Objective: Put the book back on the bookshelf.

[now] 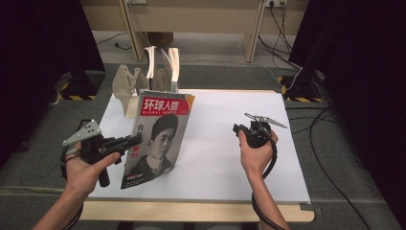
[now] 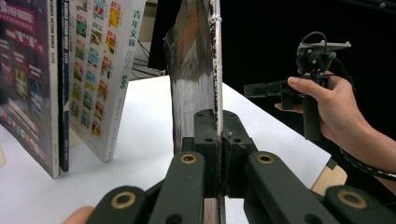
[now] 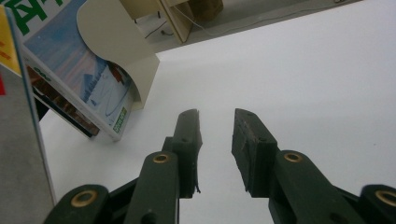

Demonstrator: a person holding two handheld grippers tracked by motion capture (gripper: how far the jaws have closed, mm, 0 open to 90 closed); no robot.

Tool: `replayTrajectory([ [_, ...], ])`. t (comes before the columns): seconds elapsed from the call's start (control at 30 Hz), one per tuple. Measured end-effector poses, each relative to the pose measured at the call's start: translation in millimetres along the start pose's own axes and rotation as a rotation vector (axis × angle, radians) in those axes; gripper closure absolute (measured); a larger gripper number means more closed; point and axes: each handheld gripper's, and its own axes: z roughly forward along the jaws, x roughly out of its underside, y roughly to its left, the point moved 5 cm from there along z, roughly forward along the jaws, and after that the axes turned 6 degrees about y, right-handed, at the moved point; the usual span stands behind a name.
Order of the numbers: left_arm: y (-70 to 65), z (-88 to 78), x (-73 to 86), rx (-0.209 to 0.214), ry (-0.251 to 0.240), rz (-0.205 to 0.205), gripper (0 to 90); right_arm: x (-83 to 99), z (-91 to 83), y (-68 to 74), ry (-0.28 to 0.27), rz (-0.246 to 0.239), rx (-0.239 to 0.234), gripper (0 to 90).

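A magazine (image 1: 160,136) with a red title and a portrait on its cover stands upright on the white tabletop (image 1: 225,158), left of centre. My left gripper (image 1: 135,140) is shut on the magazine's left edge. In the left gripper view the jaws (image 2: 217,123) pinch the magazine (image 2: 194,70) edge-on. My right gripper (image 1: 238,129) is held above the table's right half, well away from the magazine. In the right gripper view it (image 3: 217,122) stands open with nothing between its fingers, and the magazine's edge (image 3: 21,154) is at the far left.
Several books (image 1: 163,67) stand in a pale wooden rack (image 1: 125,84) at the table's back left. They are close by in the left gripper view (image 2: 100,70) and lean on a beige bookend (image 3: 116,44). Cables (image 1: 325,143) trail across the floor at the right.
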Motion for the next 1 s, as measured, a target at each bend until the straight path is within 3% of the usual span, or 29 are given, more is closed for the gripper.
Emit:
replayTrajectory([
  [0.4,6.9,-22.7,5.0,-0.031,-0.032,-0.005,86.7,8.5,10.7,-1.2,0.031,-0.008,0.011,71.1],
  [0.6,12.1,-30.5,8.5,-0.052,-0.016,-0.001,86.7,15.2,16.0,-2.2,0.050,-0.009,0.014,71.3],
  [1.0,27.1,-50.3,11.9,-0.097,-0.028,-0.035,86.7,16.7,17.9,-3.8,0.056,-0.010,0.017,71.7],
])
